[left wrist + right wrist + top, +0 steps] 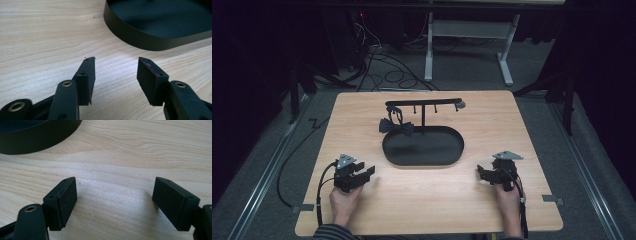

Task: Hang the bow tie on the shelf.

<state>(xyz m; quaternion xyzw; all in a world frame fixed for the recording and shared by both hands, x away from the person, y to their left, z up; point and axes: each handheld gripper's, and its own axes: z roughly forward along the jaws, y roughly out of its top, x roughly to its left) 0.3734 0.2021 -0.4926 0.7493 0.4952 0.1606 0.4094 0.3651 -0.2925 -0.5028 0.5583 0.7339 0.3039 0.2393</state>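
On the counter (362, 107), a black oval tray (423, 161) carries a stand with a hook rail (422, 103); a dark bow tie (396, 126) hangs at the rail's 9 o'clock end, drooping over the tray's rim. The left gripper (362, 172) sits at the tray's 8 o'clock, the right gripper (482, 173) at 4 o'clock; both have released fingers (86, 80) with nothing between them. The likely risk: reaching for the bow tie, a gripper could knock the thin stand or slide the tray, and a pinch on loose fabric may slip.
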